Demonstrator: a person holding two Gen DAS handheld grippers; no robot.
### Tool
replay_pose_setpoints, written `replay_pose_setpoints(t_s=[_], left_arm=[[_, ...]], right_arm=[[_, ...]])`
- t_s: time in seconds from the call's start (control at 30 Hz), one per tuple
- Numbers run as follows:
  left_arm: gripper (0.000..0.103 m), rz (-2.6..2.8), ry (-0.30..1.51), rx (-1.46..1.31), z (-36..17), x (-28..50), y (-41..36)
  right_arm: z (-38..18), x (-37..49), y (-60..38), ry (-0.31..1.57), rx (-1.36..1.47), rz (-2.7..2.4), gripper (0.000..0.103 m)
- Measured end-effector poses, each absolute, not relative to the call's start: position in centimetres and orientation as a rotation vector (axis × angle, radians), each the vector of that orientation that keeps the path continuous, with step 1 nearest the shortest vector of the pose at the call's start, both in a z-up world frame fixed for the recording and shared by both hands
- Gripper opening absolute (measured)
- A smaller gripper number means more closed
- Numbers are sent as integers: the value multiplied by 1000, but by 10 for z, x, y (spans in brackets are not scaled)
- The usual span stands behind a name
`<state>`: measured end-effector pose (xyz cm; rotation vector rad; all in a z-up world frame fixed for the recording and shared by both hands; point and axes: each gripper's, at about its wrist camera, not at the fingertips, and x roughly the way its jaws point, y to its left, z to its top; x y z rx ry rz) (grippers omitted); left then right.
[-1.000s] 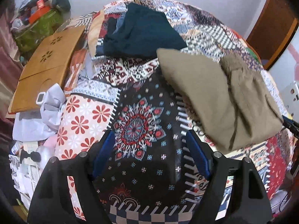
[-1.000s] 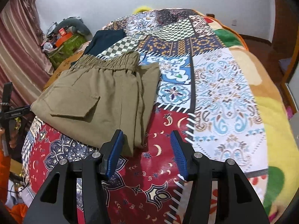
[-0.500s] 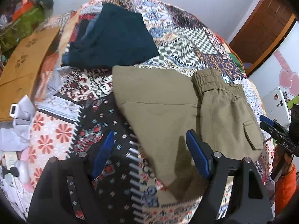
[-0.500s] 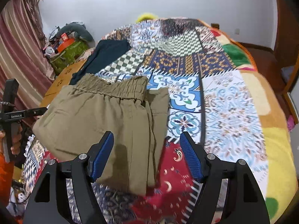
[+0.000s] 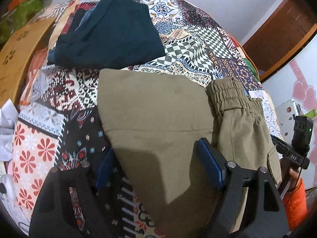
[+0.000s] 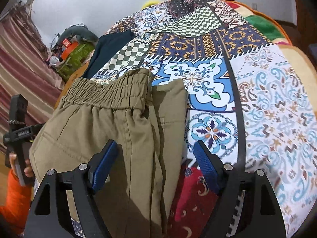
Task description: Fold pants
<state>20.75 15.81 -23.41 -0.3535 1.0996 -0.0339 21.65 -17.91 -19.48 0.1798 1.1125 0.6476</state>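
Olive khaki pants [image 5: 158, 123] lie folded on a patchwork bedspread, with the elastic waistband [image 5: 229, 97] at the right in the left wrist view. My left gripper [image 5: 156, 158] is open and hovers over the near edge of the pants, its jaws straddling the fabric. In the right wrist view the pants [image 6: 103, 130] lie to the left with the waistband [image 6: 111, 91] at the far end. My right gripper [image 6: 156, 158] is open, its jaws on either side of the pants' right folded edge. Neither gripper holds anything.
A dark navy folded garment [image 5: 111, 31] lies beyond the pants on the bedspread [image 6: 267, 109]. A wooden lap tray [image 5: 17, 47] and clutter are at the left. Each view shows the other hand-held gripper: at the right in the left wrist view [image 5: 297, 142], at the left in the right wrist view [image 6: 17, 130].
Both grippers have moved in over the pants. The left one swung right from the bare bedspread onto the pants' edge. The right gripper's jaws have opened wider.
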Motion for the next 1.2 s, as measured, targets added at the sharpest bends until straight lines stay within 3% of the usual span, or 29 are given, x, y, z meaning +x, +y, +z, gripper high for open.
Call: replay_pose_setpoints(t_s=[0.1, 0.2, 0.23, 0.33, 0.57, 0.77, 1.2], left_arm=[[72, -24, 1077, -303, -230, 210, 151], [54, -23, 1053, -261, -225, 212, 145], [42, -35, 1054, -264, -225, 212, 144], [34, -21, 1047, -244, -223, 214, 141], [14, 10, 1022, -237, -214, 212, 143], [6, 22, 967, -171, -193, 205, 133], [5, 44, 806, -42, -122, 210, 137]], right_arm=[[-194, 217, -175, 1101, 170, 675, 65], [-193, 220, -171, 1100, 169, 690, 55], [-193, 220, -170, 1096, 165, 690, 52], [-193, 219, -169, 1088, 153, 688, 34], [-182, 213, -163, 1030, 85, 669, 18], [-165, 208, -158, 964, 46, 656, 11], [-94, 226, -130, 790, -29, 678, 8]])
